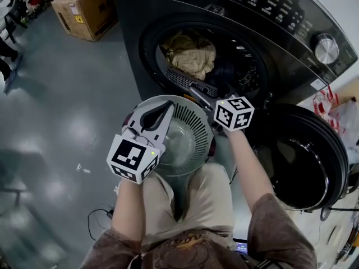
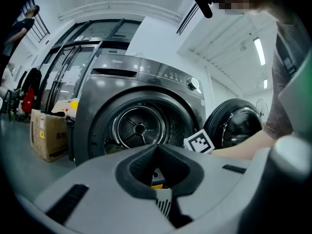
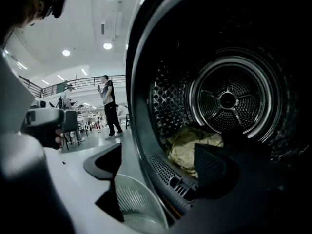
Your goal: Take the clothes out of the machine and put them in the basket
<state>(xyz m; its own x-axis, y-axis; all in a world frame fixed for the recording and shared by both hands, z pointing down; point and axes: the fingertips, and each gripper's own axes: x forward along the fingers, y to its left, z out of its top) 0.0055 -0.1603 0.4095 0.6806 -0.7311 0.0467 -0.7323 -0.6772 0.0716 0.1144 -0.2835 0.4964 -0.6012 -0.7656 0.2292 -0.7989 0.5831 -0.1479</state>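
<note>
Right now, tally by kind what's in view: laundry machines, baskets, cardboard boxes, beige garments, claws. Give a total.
Front-loading laundry machine: 1
Laundry basket: 1
Cardboard box: 1
Beige garment: 1
Claws: 2, left claw and right claw
Total: 6

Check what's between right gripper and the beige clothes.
Only the perforated grille at the drum mouth, between the open right gripper and the beige clothes; the right gripper view shows it.

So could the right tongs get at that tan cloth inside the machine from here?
Probably yes. The right tongs stand open at the mouth of the drum, the door is swung aside, and nothing shows between them and the tan cloth lying just inside the rim.
</note>
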